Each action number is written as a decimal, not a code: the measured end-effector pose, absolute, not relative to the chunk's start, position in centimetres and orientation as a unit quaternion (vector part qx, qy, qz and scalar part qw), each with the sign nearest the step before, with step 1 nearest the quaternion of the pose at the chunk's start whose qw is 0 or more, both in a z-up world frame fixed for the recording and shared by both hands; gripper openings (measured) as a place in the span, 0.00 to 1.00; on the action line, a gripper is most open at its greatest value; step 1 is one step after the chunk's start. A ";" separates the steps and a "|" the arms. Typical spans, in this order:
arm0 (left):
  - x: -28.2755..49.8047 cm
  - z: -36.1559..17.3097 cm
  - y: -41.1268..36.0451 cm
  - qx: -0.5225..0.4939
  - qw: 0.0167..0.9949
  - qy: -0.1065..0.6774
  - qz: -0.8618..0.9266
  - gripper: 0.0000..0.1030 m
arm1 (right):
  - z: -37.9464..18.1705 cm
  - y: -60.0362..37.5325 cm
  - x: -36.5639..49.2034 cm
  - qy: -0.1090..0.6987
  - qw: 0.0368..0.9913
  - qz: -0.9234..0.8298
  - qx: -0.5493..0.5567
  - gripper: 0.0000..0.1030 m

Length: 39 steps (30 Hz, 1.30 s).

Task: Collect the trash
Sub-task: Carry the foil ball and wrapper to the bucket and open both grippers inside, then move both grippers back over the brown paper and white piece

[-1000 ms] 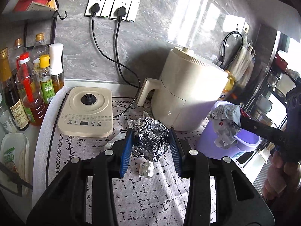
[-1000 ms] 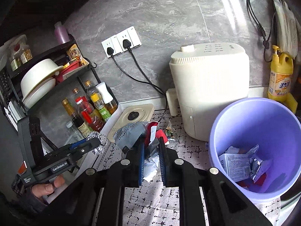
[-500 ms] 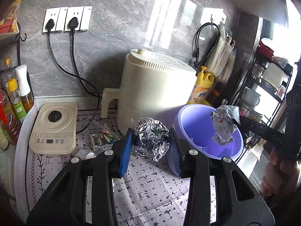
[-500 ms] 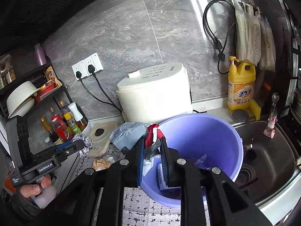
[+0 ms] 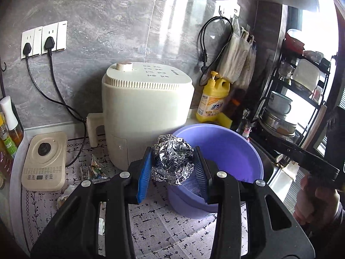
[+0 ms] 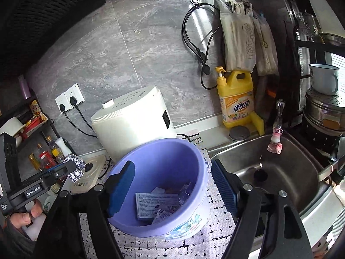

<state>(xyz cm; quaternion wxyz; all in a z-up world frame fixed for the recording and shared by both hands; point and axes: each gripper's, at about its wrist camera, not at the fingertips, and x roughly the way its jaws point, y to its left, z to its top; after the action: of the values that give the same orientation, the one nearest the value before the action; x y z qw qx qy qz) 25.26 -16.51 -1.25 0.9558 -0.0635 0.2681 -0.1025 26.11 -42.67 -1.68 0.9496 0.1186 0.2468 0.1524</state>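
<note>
A crumpled foil ball [image 5: 172, 159] sits between the blue pads of my left gripper [image 5: 172, 168], which is shut on it. The ball hangs over the near left rim of the purple bucket [image 5: 228, 151]. In the right wrist view my right gripper [image 6: 172, 172] hovers over the same bucket [image 6: 163, 151]. Its jaws are opening wide with nothing between them. Paper and wrapper trash [image 6: 155, 202] lies at the bucket's bottom. The left gripper and its foil ball [image 6: 75, 168] show at the left edge of that view.
A cream air fryer [image 5: 146, 108] stands behind the bucket, a yellow soap bottle [image 5: 213, 99] to its right. A steel sink [image 6: 269, 172] lies right of the bucket. A kettle base [image 5: 43, 161], loose wrappers [image 5: 92, 170] and sauce bottles [image 5: 8, 129] sit at the left.
Both grippers moved right to the bucket. The right gripper opened and the crumpled wrappers it held are gone from its jaws. The left still holds the foil ball.
</note>
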 end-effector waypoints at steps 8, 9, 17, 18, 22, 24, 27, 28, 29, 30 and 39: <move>26.9 -1.0 -21.0 -0.050 0.953 0.271 -0.125 0.37 | -2.0 -46.0 25.5 0.239 0.951 0.151 0.121 0.74; 27.2 -1.1 -21.5 -0.053 0.952 0.272 -0.129 0.37 | -2.1 -46.4 25.5 0.242 0.951 0.150 0.120 0.74; 27.3 -1.6 -22.0 -0.082 0.952 0.266 -0.128 0.82 | -2.2 -48.2 25.5 0.252 0.950 0.150 0.105 0.75; 27.0 -1.7 -21.5 -0.086 0.953 0.264 -0.118 0.87 | -2.3 -48.1 25.6 0.254 0.950 0.152 0.104 0.76; 25.9 -2.0 -18.7 -0.111 0.955 0.264 -0.075 0.92 | -2.6 -46.8 25.7 0.264 0.946 0.159 0.098 0.79; 25.2 -2.4 -17.3 -0.117 0.955 0.266 -0.057 0.94 | -2.7 -45.9 25.7 0.268 0.944 0.168 0.099 0.83; 24.1 -3.0 -15.3 -0.123 0.953 0.275 -0.040 0.94 | -3.0 -44.0 25.7 0.276 0.940 0.183 0.088 0.83; 23.7 -3.2 -14.7 -0.123 0.952 0.277 -0.034 0.94 | -3.0 -43.2 25.7 0.278 0.938 0.188 0.085 0.84; 23.3 -3.4 -14.0 -0.122 0.952 0.278 -0.028 0.94 | -3.1 -42.5 25.6 0.280 0.937 0.192 0.083 0.85; 22.9 -3.5 -13.3 -0.122 0.952 0.280 -0.022 0.94 | -3.1 -41.7 25.6 0.281 0.936 0.197 0.081 0.86; 20.0 -4.5 -7.0 -0.136 0.947 0.290 0.018 0.94 | -3.1 -35.3 24.3 0.283 0.928 0.229 0.076 0.88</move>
<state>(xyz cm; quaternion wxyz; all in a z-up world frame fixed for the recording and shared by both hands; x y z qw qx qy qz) 19.97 -7.03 -4.51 0.9471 -0.1358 0.2902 0.0175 24.27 -35.27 -3.12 0.9282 0.0765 0.2833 0.2289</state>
